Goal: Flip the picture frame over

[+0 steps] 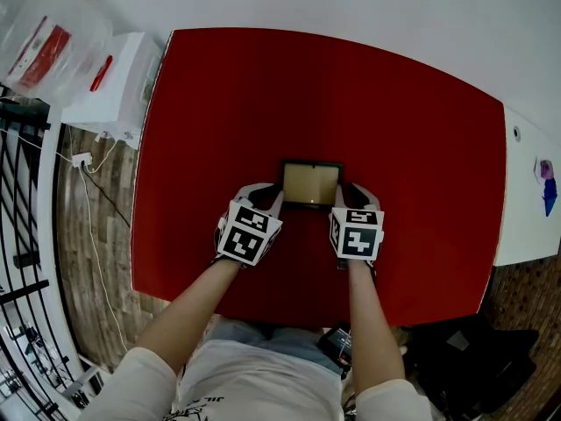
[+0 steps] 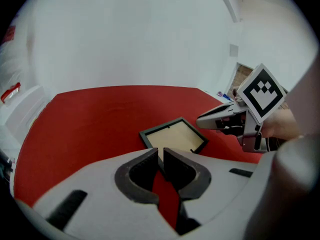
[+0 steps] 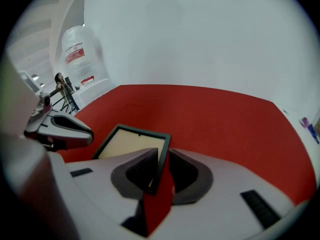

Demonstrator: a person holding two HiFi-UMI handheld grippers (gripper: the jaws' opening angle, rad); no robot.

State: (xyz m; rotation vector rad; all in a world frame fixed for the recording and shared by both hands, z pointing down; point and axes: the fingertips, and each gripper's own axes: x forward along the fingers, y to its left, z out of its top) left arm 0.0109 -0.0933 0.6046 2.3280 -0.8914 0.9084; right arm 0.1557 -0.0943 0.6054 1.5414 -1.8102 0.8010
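Observation:
A small black picture frame (image 1: 310, 182) with a tan panel facing up lies flat on the red table (image 1: 351, 86), close to the near edge. My left gripper (image 1: 273, 198) is at the frame's left side. In the left gripper view its jaws (image 2: 163, 154) stand almost together, shut on the picture frame's (image 2: 172, 136) edge. My right gripper (image 1: 349, 193) is at the frame's right side. In the right gripper view the frame's (image 3: 132, 144) dark right edge runs between the pads of the right gripper (image 3: 162, 156), with a strip of red showing beside one pad, so it is open.
A white cabinet (image 1: 110, 86) with a clear plastic bag (image 1: 53, 42) on it stands left of the table, next to a black railing (image 1: 22, 261). A white counter (image 1: 535, 200) adjoins the right side. A black bag (image 1: 473, 358) lies on the floor near right.

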